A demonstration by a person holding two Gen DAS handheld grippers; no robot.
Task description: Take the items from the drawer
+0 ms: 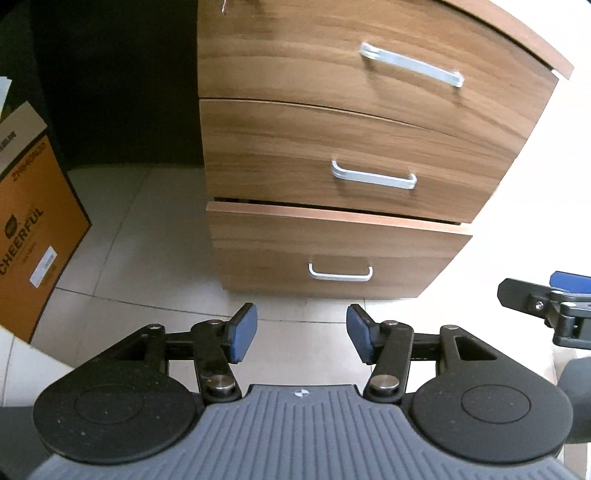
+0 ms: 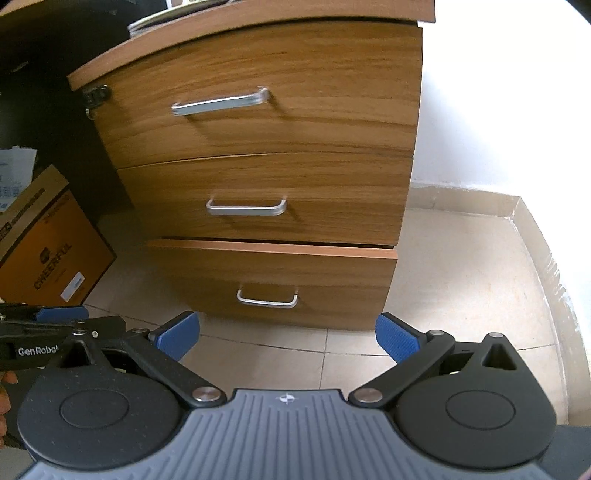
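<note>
Ahead of both spread jaws, the bottom drawer [image 1: 332, 254] stands ajar.

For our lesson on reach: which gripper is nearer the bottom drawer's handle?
Right, though only slightly. The right gripper sits just short of the bottom drawer's handle, almost centred on it. The left gripper looks a little farther back and offset to the handle's left.

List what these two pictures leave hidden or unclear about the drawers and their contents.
- Contents of all three drawers: hidden by their fronts in both views; the bottom drawer shows only a dark gap.
- Top handle: blurred.
- Things on the cabinet top: cut off, right wrist view.
</note>
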